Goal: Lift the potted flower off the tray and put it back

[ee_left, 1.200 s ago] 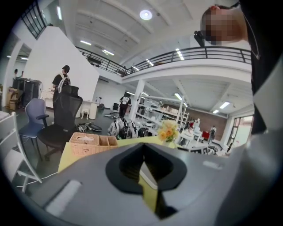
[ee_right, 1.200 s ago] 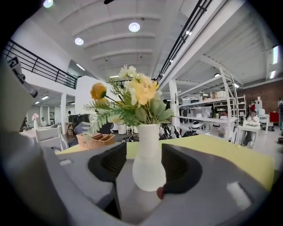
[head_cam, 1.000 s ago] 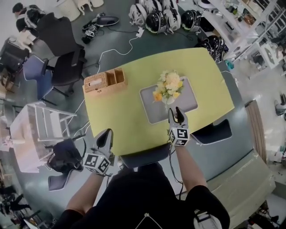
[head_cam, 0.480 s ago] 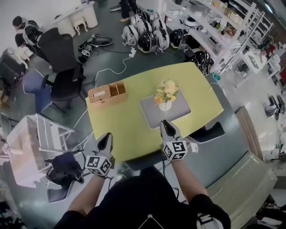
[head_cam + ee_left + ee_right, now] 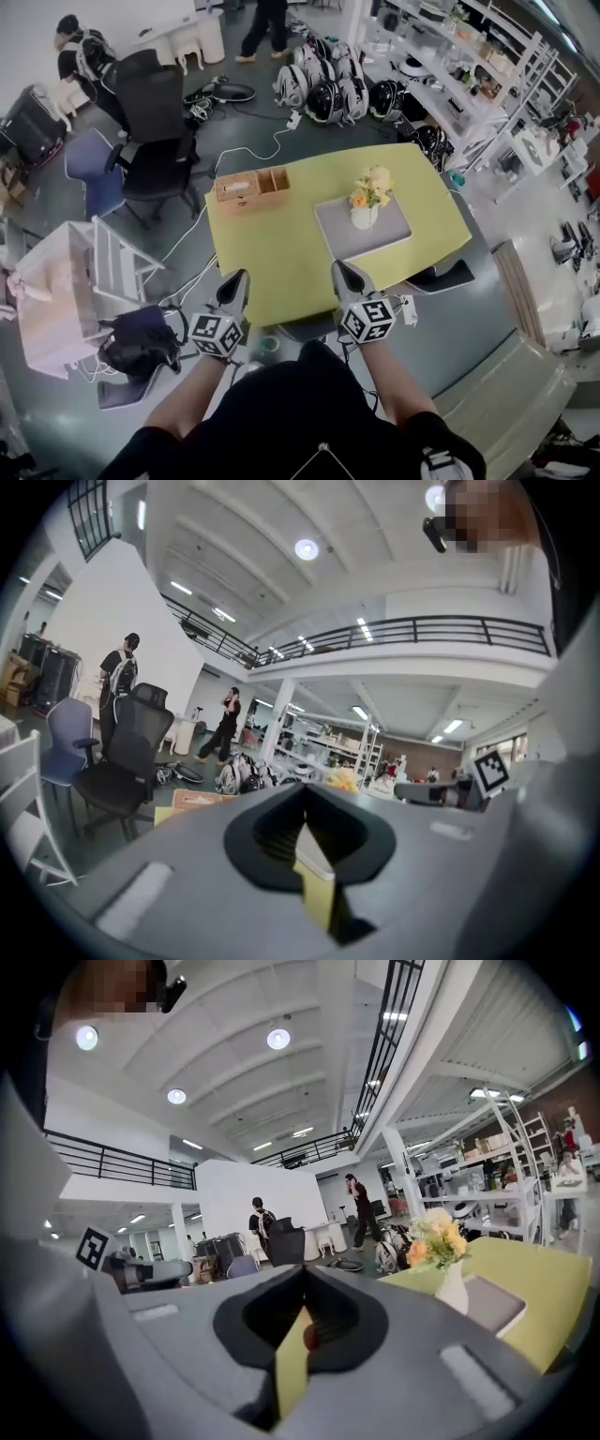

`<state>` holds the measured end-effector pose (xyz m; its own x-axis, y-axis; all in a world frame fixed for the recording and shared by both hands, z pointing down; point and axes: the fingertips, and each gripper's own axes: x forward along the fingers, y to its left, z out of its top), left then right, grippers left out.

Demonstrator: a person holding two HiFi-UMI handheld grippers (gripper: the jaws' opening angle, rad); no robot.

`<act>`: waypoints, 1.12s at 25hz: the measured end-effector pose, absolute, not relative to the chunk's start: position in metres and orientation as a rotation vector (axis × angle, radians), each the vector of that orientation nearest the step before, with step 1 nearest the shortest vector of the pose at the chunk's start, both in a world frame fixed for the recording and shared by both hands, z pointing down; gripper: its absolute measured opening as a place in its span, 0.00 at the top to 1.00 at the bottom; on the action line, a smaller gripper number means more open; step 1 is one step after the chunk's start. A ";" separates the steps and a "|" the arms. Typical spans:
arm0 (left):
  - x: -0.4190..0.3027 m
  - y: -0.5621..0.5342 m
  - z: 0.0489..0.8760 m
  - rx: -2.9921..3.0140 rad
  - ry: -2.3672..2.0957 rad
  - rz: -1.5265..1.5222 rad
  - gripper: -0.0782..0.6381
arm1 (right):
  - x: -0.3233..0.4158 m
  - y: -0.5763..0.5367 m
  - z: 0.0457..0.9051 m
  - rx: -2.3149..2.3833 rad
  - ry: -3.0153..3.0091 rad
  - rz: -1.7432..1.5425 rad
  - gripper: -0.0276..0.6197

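Note:
The potted flower (image 5: 367, 195), yellow and orange blooms in a small white pot, stands upright on the grey tray (image 5: 389, 236) at the right of the yellow-green table (image 5: 272, 248). Both grippers hang off the table's near edge, well short of the tray. My left gripper (image 5: 234, 281) is shut with nothing in it. My right gripper (image 5: 343, 272) is shut and empty too. In the right gripper view the closed jaws (image 5: 302, 1283) point past the flower (image 5: 433, 1235) and tray (image 5: 495, 1305), which lie to their right. The left gripper view shows its closed gripper (image 5: 305, 803) and only a bit of the flower (image 5: 343, 780).
A wooden box (image 5: 251, 186) sits at the table's far left corner. Office chairs (image 5: 155, 141) stand left of the table, a dark seat (image 5: 441, 275) is tucked at its right edge, and several helmets (image 5: 323, 89) lie on the floor beyond. A white rack (image 5: 70, 291) stands at left.
Both grippers pulled back from the table towards my body and rose. The right one left the pot's side and its jaws closed. The flower stayed on the tray.

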<state>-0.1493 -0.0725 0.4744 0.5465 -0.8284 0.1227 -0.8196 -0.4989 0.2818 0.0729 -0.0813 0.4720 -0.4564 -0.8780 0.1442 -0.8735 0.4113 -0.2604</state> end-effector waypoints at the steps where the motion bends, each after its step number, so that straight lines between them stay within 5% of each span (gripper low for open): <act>1: -0.155 -0.067 0.473 2.485 -1.360 -0.044 0.88 | 0.064 -0.073 0.469 -1.607 2.625 -0.484 0.95; 28: -0.238 0.068 0.453 2.684 -1.183 -0.103 0.88 | -0.091 0.075 0.438 -1.417 2.726 -0.408 0.95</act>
